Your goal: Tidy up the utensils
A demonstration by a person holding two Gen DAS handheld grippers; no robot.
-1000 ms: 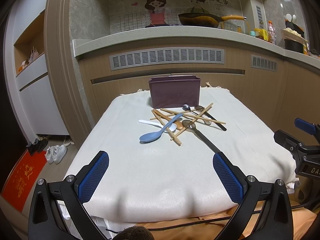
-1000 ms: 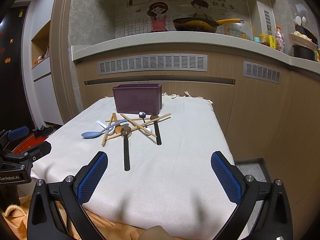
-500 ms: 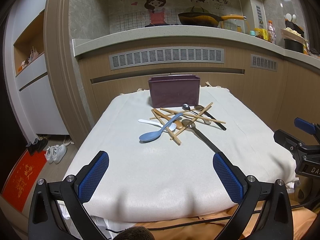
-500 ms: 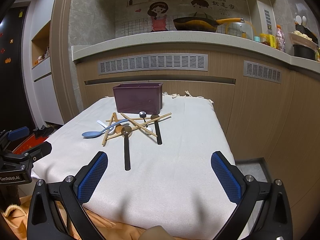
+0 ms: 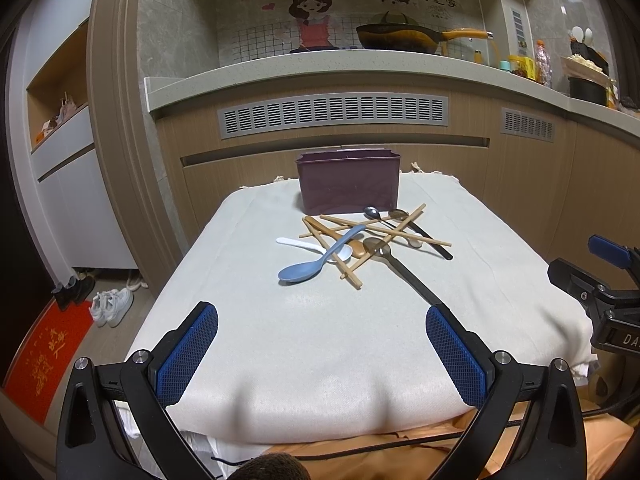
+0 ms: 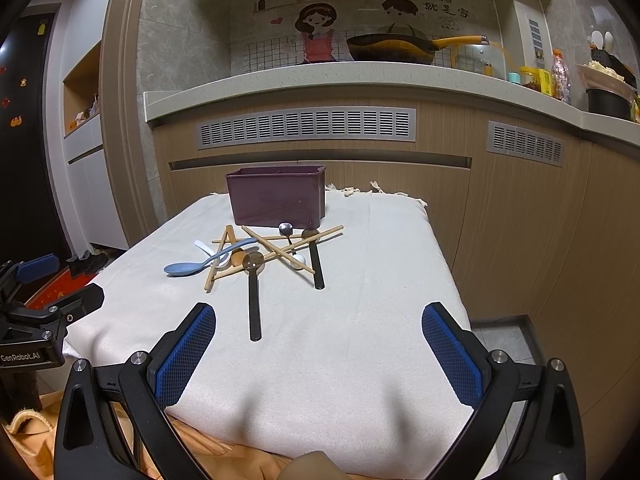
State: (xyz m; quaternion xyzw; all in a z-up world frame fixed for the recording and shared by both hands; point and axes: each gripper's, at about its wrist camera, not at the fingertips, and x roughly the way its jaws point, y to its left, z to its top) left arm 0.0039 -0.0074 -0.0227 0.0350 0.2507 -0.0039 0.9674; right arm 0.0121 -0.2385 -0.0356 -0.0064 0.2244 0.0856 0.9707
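Utensil pile point(image 5: 360, 240) well beyond both wide-open, empty hand-held grippers, left point(image 5: 322, 354) and right point(image 6: 318, 350).

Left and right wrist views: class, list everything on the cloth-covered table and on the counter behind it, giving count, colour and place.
Bin: one, dark purple, far end of table.
Chopsticks: several, tan, crisscrossed in front of bin; exact count unclear.
Blue spoon: one, near-left of pile.
White spoon: one, under blue spoon's handle.
Black-handled spoon: one, handle pointing toward grippers.
Second black-handled spoon: one, right side of pile.
Cloth: one, off-white, covering table.
Pan: one, dark with yellow handle, on counter.
Left gripper: open, blue pads.
Right gripper: open, blue pads.
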